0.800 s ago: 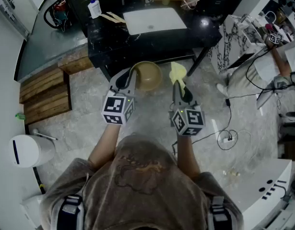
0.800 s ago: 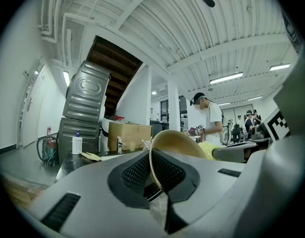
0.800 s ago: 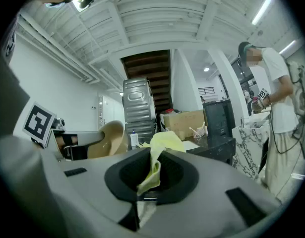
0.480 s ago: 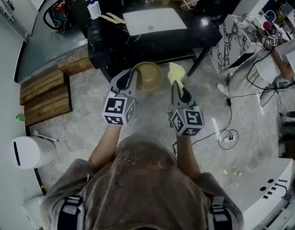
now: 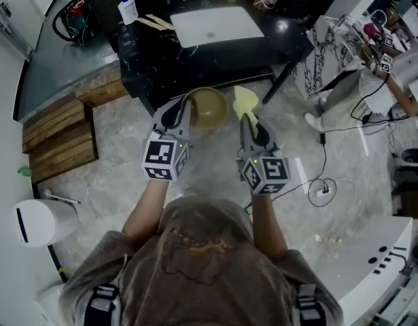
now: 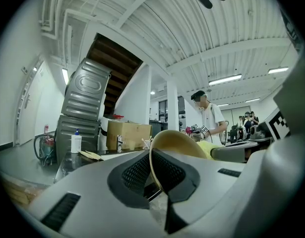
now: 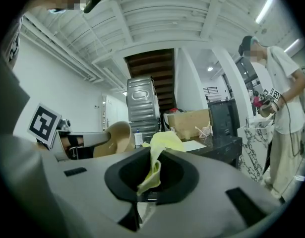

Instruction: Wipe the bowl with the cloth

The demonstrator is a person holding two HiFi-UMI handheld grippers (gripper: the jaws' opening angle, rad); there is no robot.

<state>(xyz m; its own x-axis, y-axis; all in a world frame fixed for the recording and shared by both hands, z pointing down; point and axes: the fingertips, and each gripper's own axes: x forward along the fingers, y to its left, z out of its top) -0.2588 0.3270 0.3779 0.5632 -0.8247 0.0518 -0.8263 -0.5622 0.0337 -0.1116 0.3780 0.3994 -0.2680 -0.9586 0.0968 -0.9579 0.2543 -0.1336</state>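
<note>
A tan bowl [image 5: 209,107] hangs in the air in front of the black table, its rim pinched by my left gripper [image 5: 185,109], which is shut on it. In the left gripper view the bowl's edge [image 6: 179,143] runs between the closed jaws. My right gripper [image 5: 248,117] is shut on a yellow cloth [image 5: 245,102], held a short way right of the bowl and apart from it. The right gripper view shows the cloth [image 7: 159,155] sticking up from the jaws, with the bowl [image 7: 115,139] off to the left.
The black table [image 5: 215,53] stands just ahead with a white board [image 5: 212,26], a bottle [image 5: 127,9] and wooden sticks. A wooden pallet [image 5: 56,134] and a white bin [image 5: 35,219] lie left. Cables [image 5: 324,192] trail on the floor at right, where a person [image 7: 283,113] stands.
Both grippers have stayed close together with bowl and cloth held. The whole view has shifted slightly, and the cloth sits a little nearer to the bowl.
</note>
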